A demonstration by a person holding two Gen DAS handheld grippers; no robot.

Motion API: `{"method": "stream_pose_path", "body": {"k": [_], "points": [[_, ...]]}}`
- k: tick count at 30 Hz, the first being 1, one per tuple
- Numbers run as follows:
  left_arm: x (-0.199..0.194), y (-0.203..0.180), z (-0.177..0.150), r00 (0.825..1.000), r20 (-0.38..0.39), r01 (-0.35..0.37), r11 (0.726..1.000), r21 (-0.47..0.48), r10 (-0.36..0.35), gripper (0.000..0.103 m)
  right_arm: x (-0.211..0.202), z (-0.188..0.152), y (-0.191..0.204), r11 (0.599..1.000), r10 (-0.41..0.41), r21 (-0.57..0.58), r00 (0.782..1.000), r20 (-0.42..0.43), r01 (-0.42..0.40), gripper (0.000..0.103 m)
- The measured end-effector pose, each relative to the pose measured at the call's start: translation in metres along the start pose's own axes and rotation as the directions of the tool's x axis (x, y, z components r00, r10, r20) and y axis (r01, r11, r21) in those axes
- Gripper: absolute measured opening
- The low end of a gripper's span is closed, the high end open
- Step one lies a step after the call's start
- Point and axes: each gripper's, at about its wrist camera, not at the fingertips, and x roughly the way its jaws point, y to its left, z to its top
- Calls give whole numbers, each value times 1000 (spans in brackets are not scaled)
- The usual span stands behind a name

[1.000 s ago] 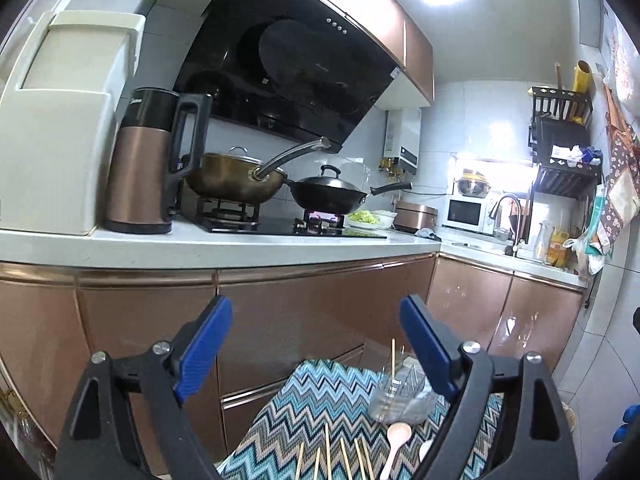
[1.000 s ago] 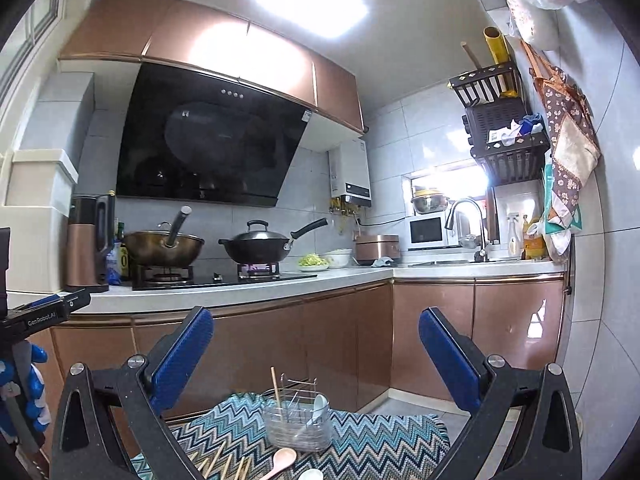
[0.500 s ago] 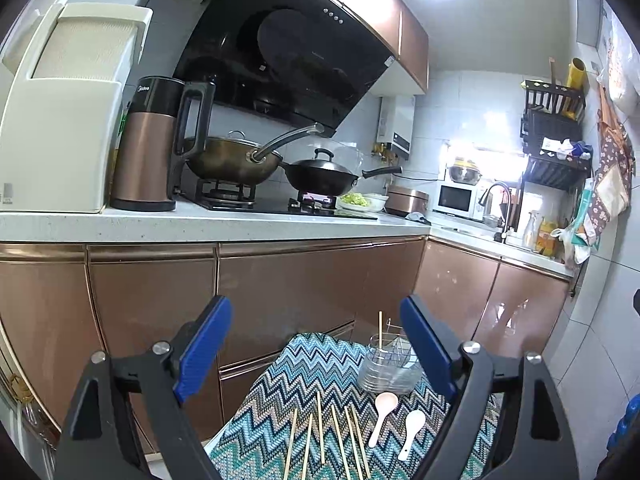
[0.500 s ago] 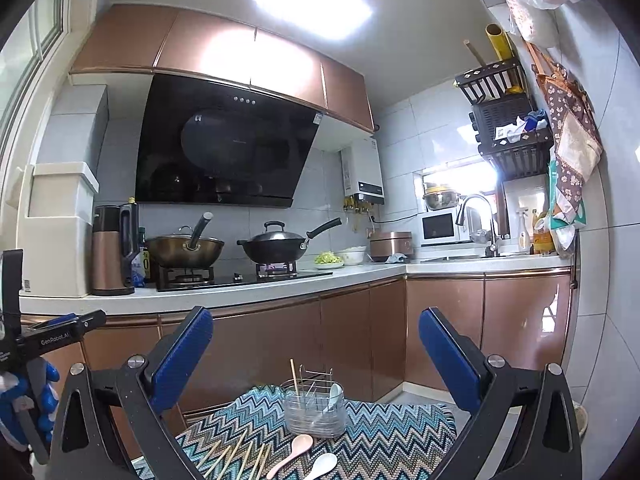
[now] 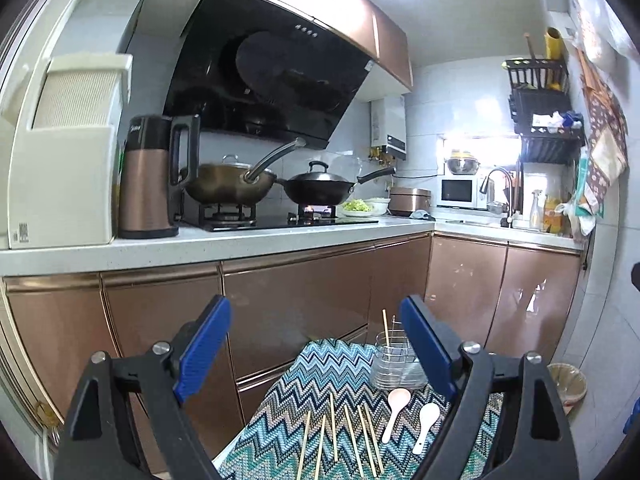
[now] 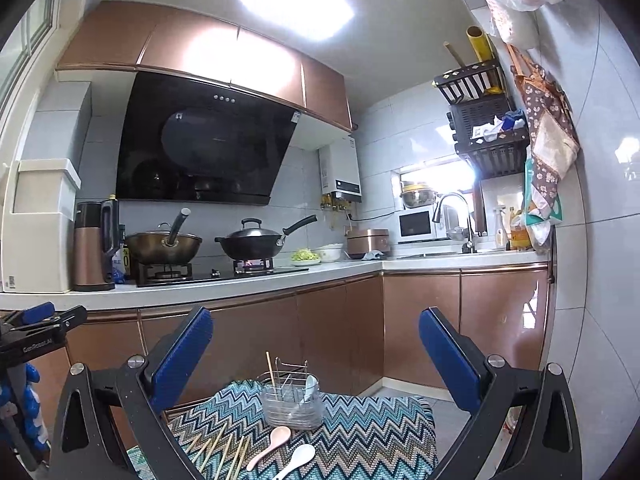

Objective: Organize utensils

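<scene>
A wire utensil holder (image 6: pixel 291 404) stands on a zigzag-patterned cloth (image 6: pixel 368 436); it holds one chopstick and a white spoon. It also shows in the left wrist view (image 5: pixel 394 364). In front of it lie several wooden chopsticks (image 5: pixel 340 436), a pink spoon (image 5: pixel 396 404) and a white spoon (image 5: pixel 426 420). In the right wrist view I see the chopsticks (image 6: pixel 220 450), pink spoon (image 6: pixel 272 440) and white spoon (image 6: pixel 298 458) too. My left gripper (image 5: pixel 316 344) is open and empty, above the cloth. My right gripper (image 6: pixel 316 354) is open and empty, above the holder.
Copper cabinet fronts (image 5: pixel 304 300) stand behind the cloth, under a white counter (image 5: pixel 240 242) with a kettle (image 5: pixel 148 178), two woks on a hob (image 5: pixel 280 188) and a sink tap (image 6: pixel 452 216). A small bin (image 5: pixel 566 384) sits on the floor to the right.
Both cameras have tilted down and drawn back a little. More of the cloth, the chopsticks and both spoons have come into view. Both grippers stay open.
</scene>
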Motion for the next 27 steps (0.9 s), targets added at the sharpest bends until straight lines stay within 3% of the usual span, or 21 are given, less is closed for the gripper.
{"method": "stream_pose_path", "body": {"k": [6,15,23,27], "points": [[2,-14,-2,1000,9,9,999,47,-9,86,11,-5,1,1000,-2,-2,1000,-28,2,103],[30,-26,-9,999,-37,22,998,61,-20,86,36,-20,-5,1000,-9,-12,996,-84,8,103],[84,-30,-29,989,-143,47,998,48,-40,86,78,-47,-15,1000,-10,-17,982,-190,7,103],[126,-23,-52,964,-258,62,998,2,-60,86,106,-66,-20,1000,-6,-15,965,-262,2,102]]}}
